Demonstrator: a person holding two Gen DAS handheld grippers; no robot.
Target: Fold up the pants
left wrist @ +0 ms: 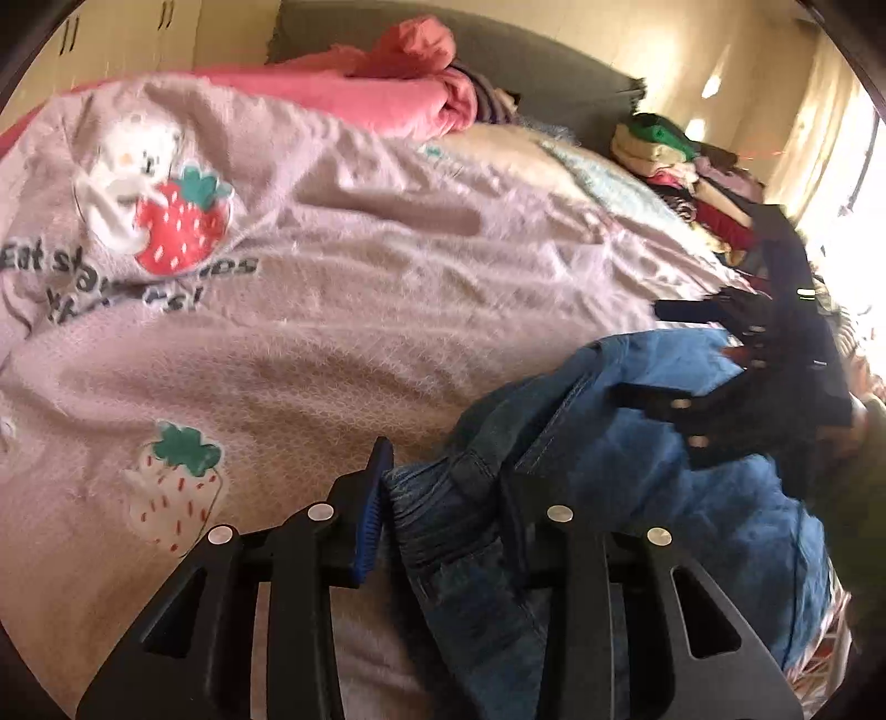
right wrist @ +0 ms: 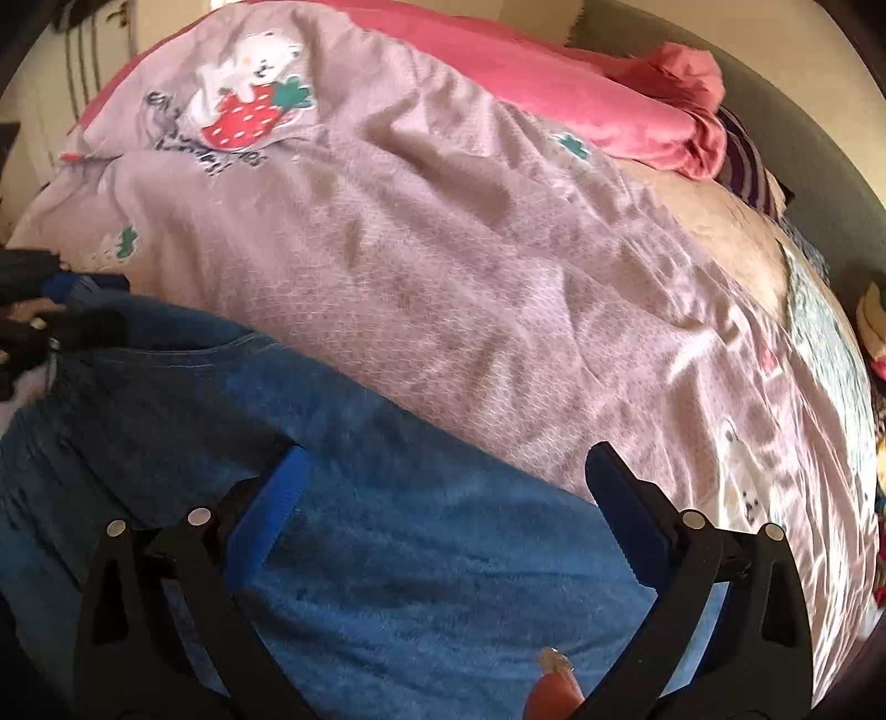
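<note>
- Blue denim pants [right wrist: 387,554] lie bunched on a bed, on top of a pale pink blanket [left wrist: 360,310] printed with strawberries and a white bear.
- Left gripper [left wrist: 443,498]: fingers clamped on a dark, ribbed fold of the pants, apparently the waistband; cloth fills the gap between the blue pads.
- Right gripper [right wrist: 443,476]: fingers spread wide over the lighter blue denim, which lies beneath and between them; no cloth pinched.
- From the left wrist view, the right gripper [left wrist: 736,387] shows at the far right, above the crumpled denim, blurred.
- From the right wrist view, the left gripper [right wrist: 33,327] sits at the left edge, at the pants' dark upper edge.
- A stitched seam runs across the denim near the left side in the right wrist view.
- Behind the blanket: a bright pink cover [left wrist: 387,94], rolled at its end, against a grey headboard [left wrist: 554,61].
- A pile of mixed clothes [left wrist: 681,160] sits at the bed's far right corner.
- Cream cupboard doors [left wrist: 111,33] with dark handles stand beyond the bed.
</note>
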